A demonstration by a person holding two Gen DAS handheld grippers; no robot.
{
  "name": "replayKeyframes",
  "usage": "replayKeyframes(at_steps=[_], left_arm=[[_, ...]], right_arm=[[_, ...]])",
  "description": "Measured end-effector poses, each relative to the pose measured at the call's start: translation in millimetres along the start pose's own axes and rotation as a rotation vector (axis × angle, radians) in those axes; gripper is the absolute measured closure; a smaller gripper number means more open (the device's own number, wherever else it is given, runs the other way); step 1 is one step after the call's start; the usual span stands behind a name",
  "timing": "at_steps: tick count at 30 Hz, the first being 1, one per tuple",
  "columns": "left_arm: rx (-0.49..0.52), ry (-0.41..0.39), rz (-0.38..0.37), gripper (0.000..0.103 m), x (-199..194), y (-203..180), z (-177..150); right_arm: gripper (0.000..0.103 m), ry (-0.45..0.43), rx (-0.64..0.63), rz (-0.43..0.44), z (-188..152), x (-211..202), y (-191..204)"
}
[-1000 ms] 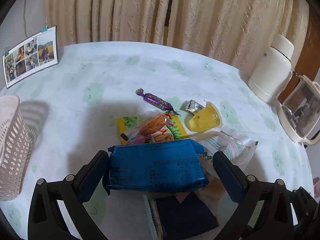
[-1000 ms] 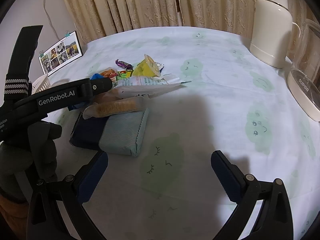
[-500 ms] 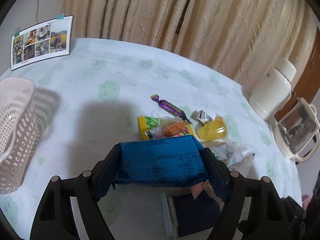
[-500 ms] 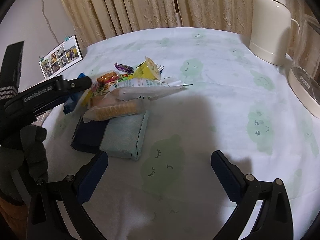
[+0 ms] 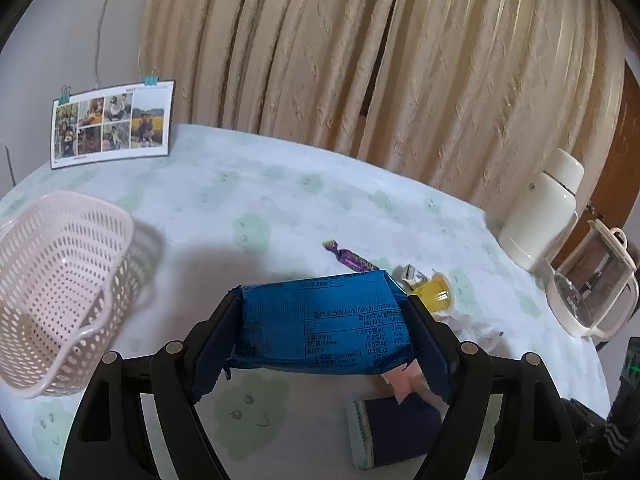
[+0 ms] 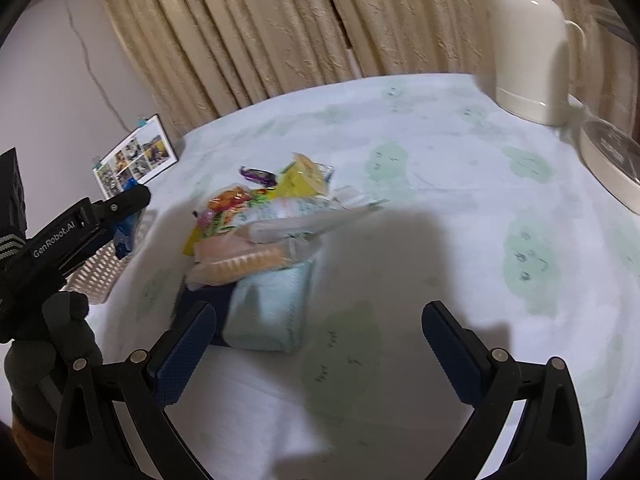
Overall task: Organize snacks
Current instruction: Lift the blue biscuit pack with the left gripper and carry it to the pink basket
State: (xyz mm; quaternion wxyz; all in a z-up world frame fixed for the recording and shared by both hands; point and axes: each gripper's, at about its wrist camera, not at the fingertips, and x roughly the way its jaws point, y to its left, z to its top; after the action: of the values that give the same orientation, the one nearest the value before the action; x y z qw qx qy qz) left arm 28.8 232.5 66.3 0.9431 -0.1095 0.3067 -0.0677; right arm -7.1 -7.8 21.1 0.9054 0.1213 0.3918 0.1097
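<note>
gripping blue packet [image 5: 320, 320] in left tool [image 5: 324, 344], pink basket [image 5: 60, 280] rim near, right tool [image 6: 320, 332] wide over bare cloth

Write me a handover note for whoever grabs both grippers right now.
Left gripper: shut on the blue packet, held above the table.
Right gripper: open, holding nothing, over the cloth near the snack pile.
Pink basket: to the left, looks empty.
Done: blue packet picked up.
Left: drop it in the basket, then move the remaining snacks.

blue packet [image 5: 320, 320] | pale pink perforated basket [image 5: 60, 280] | mint cloud-face tablecloth [image 5: 280, 200] | purple candy [image 5: 352, 258] | cream flask [image 5: 540, 212]
</note>
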Motion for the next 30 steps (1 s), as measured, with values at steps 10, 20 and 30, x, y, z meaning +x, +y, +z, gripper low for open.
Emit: replayKeyframes(at_steps=[10, 20, 30], left_arm=[[-0.009, 0.007, -0.014, 0.022, -1.0, 7.1, -3.4], [0.014, -0.043, 0.011, 0.022, -12.4, 4.5, -1.1], [0.009, -0.065, 0.018, 0.022, -17.5, 5.2, 0.3]], right_arm=[[0.000, 0.051, -0.136, -0.002, 17.6, 31.6, 33.8], [0.000, 0.096, -0.116, 0.116, 30.0, 45.0, 36.4], [0.007, 0.117, -0.161, 0.078, 32.5, 62.1, 51.5]])
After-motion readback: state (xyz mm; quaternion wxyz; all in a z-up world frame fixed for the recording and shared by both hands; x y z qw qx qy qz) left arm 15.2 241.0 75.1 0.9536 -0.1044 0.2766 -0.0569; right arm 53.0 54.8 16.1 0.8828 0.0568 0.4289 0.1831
